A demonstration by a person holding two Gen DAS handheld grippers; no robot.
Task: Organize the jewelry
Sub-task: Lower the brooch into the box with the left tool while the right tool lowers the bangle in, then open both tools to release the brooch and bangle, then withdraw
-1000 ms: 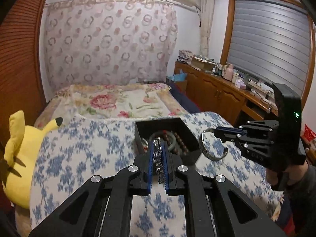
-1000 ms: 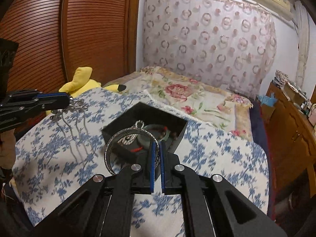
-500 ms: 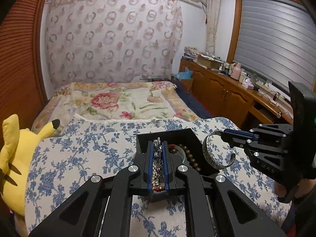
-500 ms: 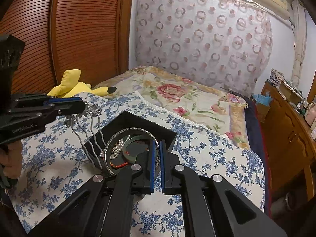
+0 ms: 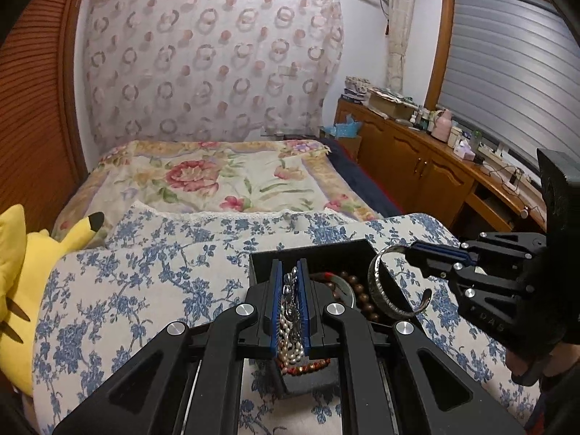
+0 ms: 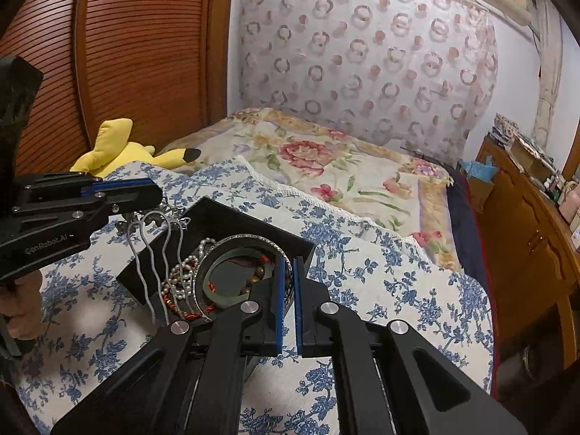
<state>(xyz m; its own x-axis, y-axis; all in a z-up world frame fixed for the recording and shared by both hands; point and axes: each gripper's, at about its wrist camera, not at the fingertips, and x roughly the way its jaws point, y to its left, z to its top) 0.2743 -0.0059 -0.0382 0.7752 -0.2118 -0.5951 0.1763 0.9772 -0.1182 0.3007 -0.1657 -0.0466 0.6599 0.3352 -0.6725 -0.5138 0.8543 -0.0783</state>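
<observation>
A black jewelry box lies open on the blue-flowered quilt, holding pearls, brown beads, a green bangle and red cord. My left gripper is shut on a silver hair comb, whose long prongs hang down over the box's near left corner. My right gripper is shut on the rim of a silver cuff bangle, which hangs just above the box's contents.
A yellow plush toy lies at the bed's left edge. Behind the quilt spreads a floral bedspread. A wooden cabinet with clutter runs along the right; a slatted wooden wardrobe stands left.
Both grippers have come forward and lower over the black box. The comb's prongs now dangle at the box instead of over the quilt, and the bangle sits over its inside.
</observation>
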